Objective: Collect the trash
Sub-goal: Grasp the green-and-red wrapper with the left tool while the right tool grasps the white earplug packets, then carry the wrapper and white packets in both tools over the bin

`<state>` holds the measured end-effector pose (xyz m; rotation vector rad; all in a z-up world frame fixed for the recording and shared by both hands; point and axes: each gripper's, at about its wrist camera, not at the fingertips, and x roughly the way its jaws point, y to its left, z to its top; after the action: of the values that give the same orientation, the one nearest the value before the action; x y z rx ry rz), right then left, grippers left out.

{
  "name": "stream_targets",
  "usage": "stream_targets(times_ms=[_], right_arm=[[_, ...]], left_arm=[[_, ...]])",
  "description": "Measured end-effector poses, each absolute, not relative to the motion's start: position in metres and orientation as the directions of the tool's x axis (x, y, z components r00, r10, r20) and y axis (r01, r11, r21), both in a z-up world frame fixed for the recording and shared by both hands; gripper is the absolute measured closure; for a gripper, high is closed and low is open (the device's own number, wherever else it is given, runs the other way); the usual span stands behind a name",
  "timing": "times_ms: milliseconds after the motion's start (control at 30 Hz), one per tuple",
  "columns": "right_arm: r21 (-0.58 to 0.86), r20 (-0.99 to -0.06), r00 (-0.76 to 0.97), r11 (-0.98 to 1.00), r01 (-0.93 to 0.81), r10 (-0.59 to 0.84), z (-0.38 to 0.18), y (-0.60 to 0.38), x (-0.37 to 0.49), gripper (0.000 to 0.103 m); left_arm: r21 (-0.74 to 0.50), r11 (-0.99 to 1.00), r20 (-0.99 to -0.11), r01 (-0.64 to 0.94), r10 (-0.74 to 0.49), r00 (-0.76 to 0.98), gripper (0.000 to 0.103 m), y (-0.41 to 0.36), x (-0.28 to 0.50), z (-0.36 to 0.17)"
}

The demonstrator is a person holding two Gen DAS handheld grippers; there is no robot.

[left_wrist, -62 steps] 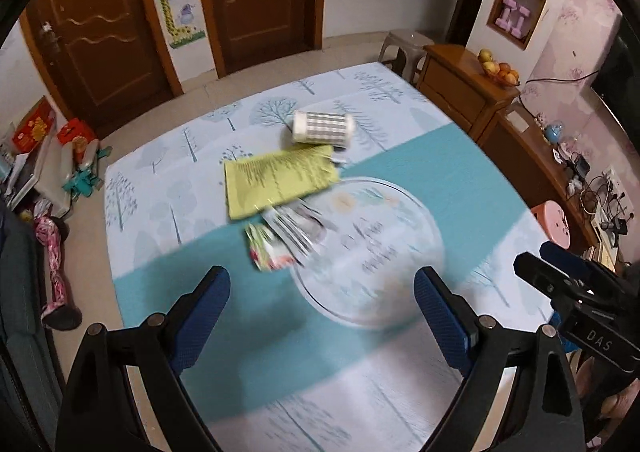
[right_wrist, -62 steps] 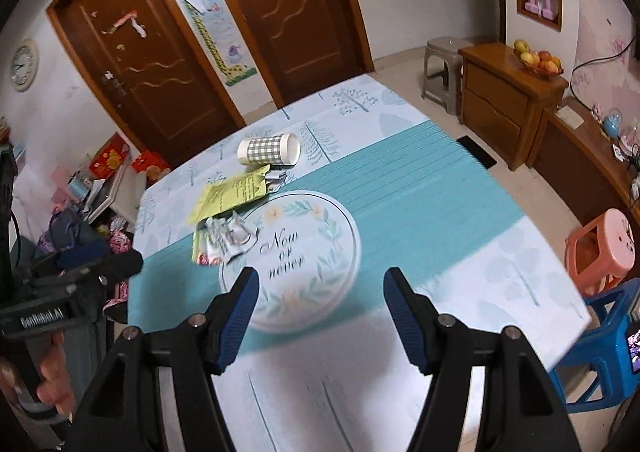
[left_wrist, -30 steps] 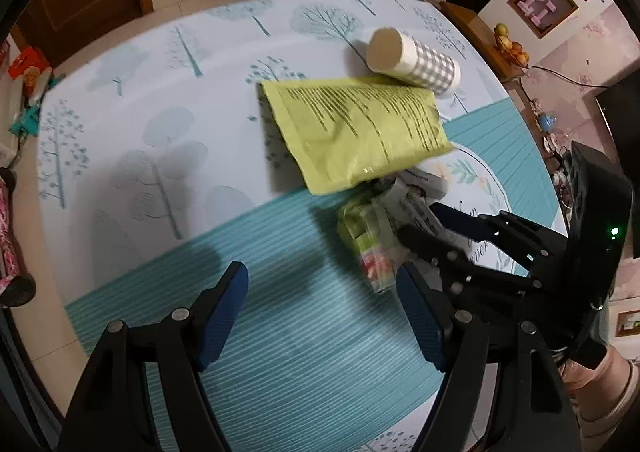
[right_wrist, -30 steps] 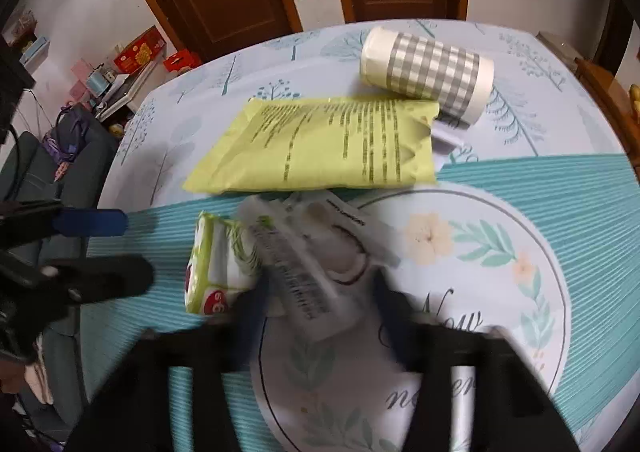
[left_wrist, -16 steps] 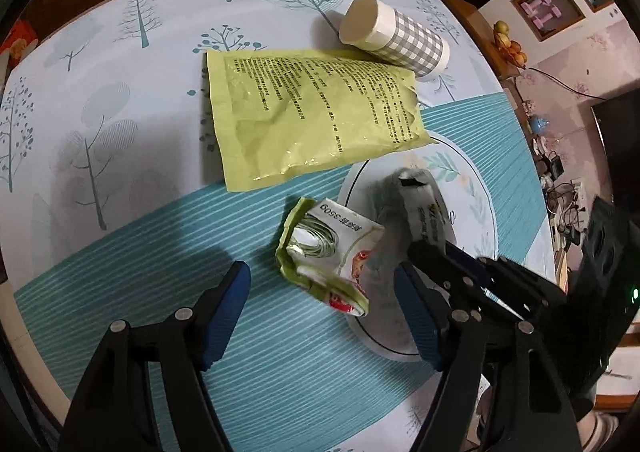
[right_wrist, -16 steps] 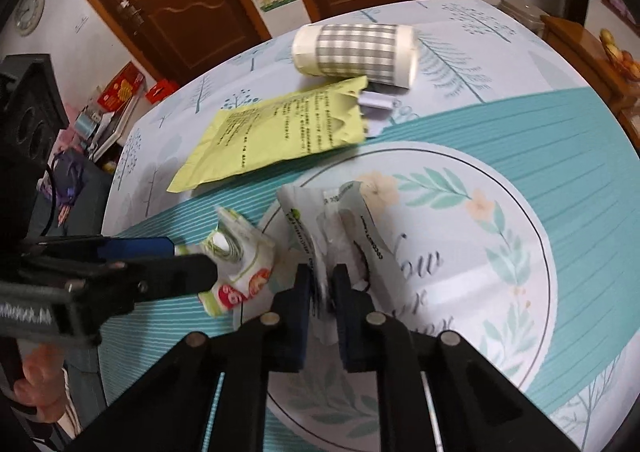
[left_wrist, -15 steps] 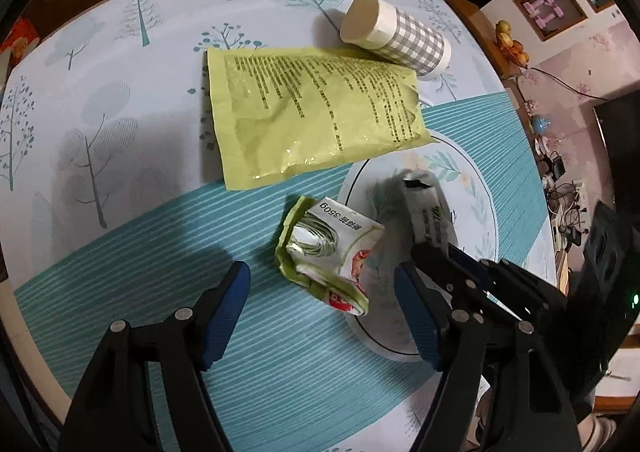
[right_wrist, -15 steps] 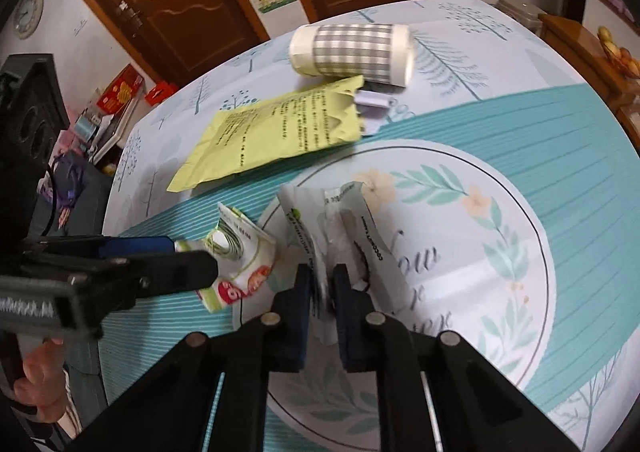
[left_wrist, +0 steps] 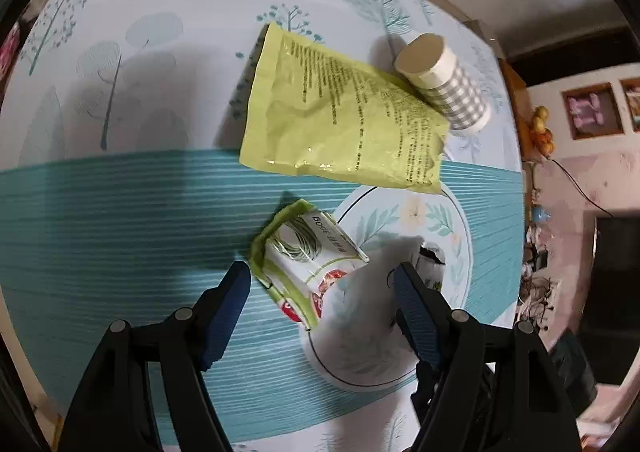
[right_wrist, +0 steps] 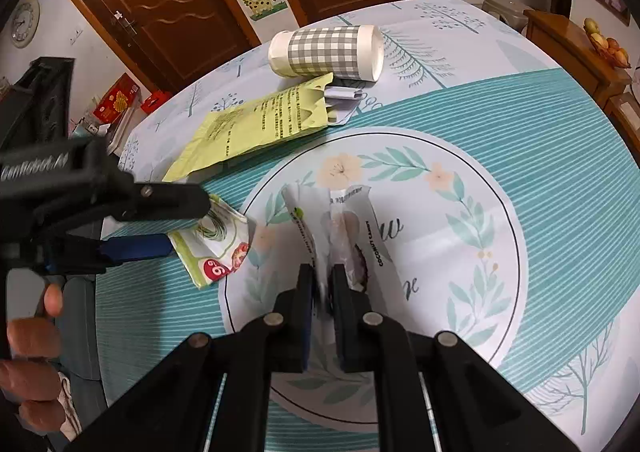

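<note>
Though earlier apart, right fingers now tight on white wrapper.

Both wrist views steeply down, close, sharing tablecloth

Four wrappers or packets can be counted on the table: one flat yellow-green packet, one crumpled green-and-white wrapper, one white candy wrapper and one small folded white scrap. There is one checked paper cup lying on its side, and one table under it all. Two grippers show, the left gripper and the right gripper, and behind the table stand two brown doors
</note>
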<state>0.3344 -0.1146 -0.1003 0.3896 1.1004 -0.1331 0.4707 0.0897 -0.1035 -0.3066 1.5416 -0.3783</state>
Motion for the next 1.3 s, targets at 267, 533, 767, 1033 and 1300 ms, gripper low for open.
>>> stream_targets(times_ms=[267,533,767,1033,1300], right_arm=[[0.263,-0.884,0.455,0.917,0.299,0.105,-0.103,-0.12,0.329,0.094],[0.283,-0.879,0.464,0.903,0.323,0.109,-0.104,-0.132,0.319,0.094],[0.299,-0.872,0.477,0.889,0.348,0.106,-0.1,-0.141,0.299,0.094],[0.321,-0.853,0.51,0.88,0.35,0.109,-0.088,-0.147,0.265,0.094],[0.352,-0.824,0.554,0.875,0.333,0.121,-0.069,-0.155,0.202,0.094]], left_arm=[[-0.32,0.941,-0.947,-0.107,-0.322,-0.005,0.03,0.07,0.476,-0.113],[-0.24,0.966,-0.97,-0.1,-0.244,-0.026,0.043,0.046,0.471,-0.12],[-0.179,0.984,-0.982,-0.008,-0.178,0.058,0.086,0.029,0.463,-0.103],[-0.17,0.98,-0.98,0.098,-0.179,0.082,0.093,0.024,0.428,-0.091],[-0.191,0.951,-0.966,0.243,-0.226,0.125,0.093,0.008,0.338,-0.062]])
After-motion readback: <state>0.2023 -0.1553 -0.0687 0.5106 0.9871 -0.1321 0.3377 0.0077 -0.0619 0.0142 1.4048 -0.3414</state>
